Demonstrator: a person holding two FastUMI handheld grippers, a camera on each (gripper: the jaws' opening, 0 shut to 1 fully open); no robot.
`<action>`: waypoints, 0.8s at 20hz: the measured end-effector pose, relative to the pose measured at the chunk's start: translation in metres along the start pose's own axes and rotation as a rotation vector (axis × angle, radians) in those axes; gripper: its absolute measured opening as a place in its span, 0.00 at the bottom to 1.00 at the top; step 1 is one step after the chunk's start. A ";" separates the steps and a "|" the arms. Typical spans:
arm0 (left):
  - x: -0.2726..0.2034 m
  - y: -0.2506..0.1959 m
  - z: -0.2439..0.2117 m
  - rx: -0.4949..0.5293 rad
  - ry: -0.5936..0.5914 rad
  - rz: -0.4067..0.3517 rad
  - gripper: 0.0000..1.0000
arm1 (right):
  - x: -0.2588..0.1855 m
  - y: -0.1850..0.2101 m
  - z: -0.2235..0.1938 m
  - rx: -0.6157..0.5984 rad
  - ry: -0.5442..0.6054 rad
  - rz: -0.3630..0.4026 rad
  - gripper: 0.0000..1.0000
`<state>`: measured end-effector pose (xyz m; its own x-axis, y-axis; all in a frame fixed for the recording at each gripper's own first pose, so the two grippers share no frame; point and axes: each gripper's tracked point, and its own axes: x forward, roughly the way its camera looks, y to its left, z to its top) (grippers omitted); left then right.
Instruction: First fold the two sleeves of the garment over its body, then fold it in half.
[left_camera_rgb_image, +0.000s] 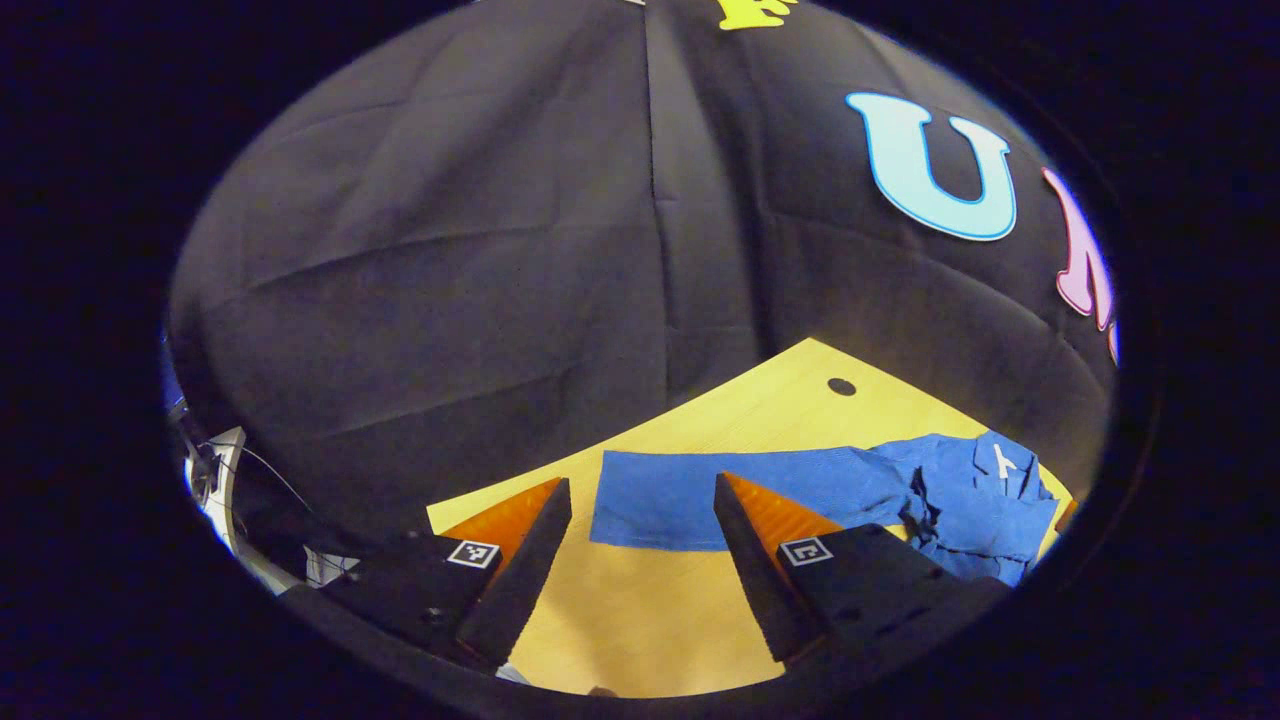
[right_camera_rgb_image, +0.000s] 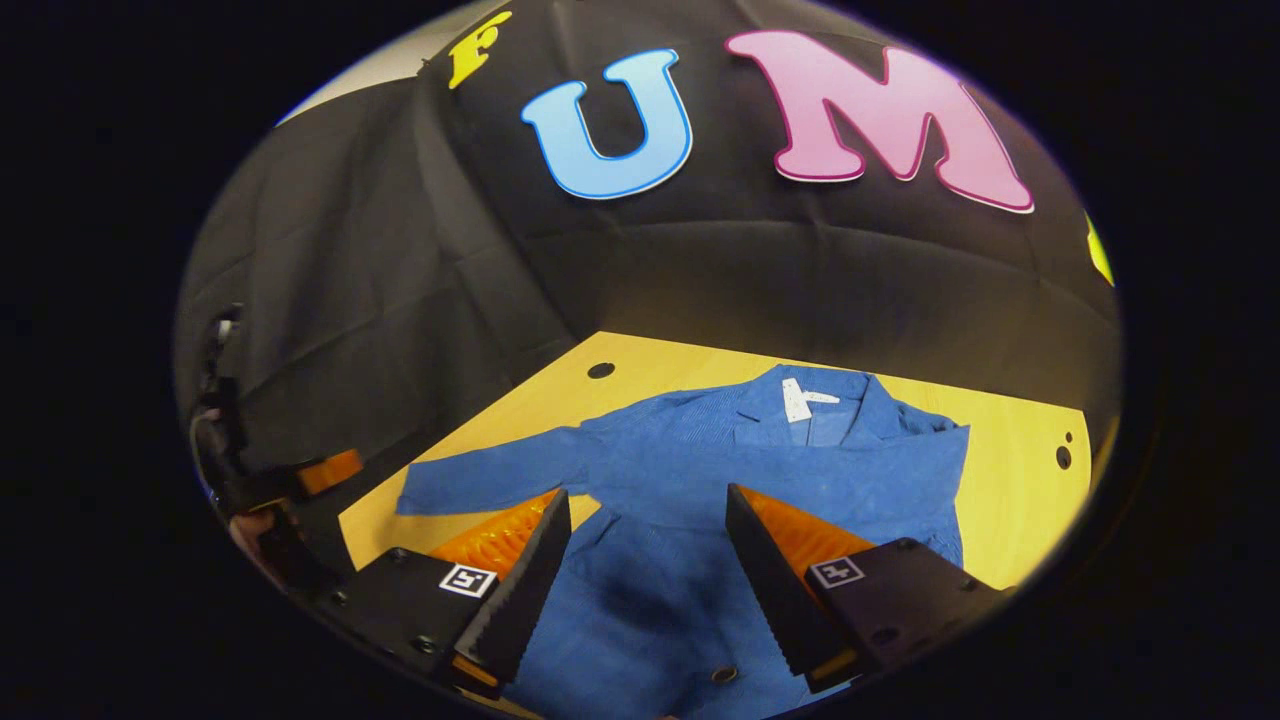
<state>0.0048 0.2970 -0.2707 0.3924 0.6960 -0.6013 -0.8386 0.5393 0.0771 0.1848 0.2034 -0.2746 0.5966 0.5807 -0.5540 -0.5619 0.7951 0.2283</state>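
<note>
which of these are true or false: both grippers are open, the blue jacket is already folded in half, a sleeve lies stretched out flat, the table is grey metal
1. Both grippers are open. True: the left gripper and right gripper hold nothing.
2. The blue cloth jacket is folded in half. False: it lies spread open, collar up.
3. One long blue sleeve lies stretched out flat. True.
4. The table is grey metal. False: the yellow wooden table has small round holes.
</note>
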 end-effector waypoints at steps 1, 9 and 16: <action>0.015 0.000 -0.006 0.000 0.029 0.010 0.84 | -0.013 0.000 -0.009 0.001 0.009 0.002 0.98; 0.092 0.007 -0.063 0.007 0.280 0.051 0.84 | -0.096 -0.012 -0.022 -0.082 -0.027 -0.014 0.98; 0.104 -0.001 -0.061 0.121 0.322 0.020 0.86 | -0.169 -0.005 -0.010 -0.082 -0.114 -0.058 0.98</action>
<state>0.0236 0.3398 -0.3818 0.2207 0.5319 -0.8175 -0.7865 0.5928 0.1734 0.0812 0.0994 -0.1907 0.6881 0.5541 -0.4685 -0.5666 0.8136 0.1301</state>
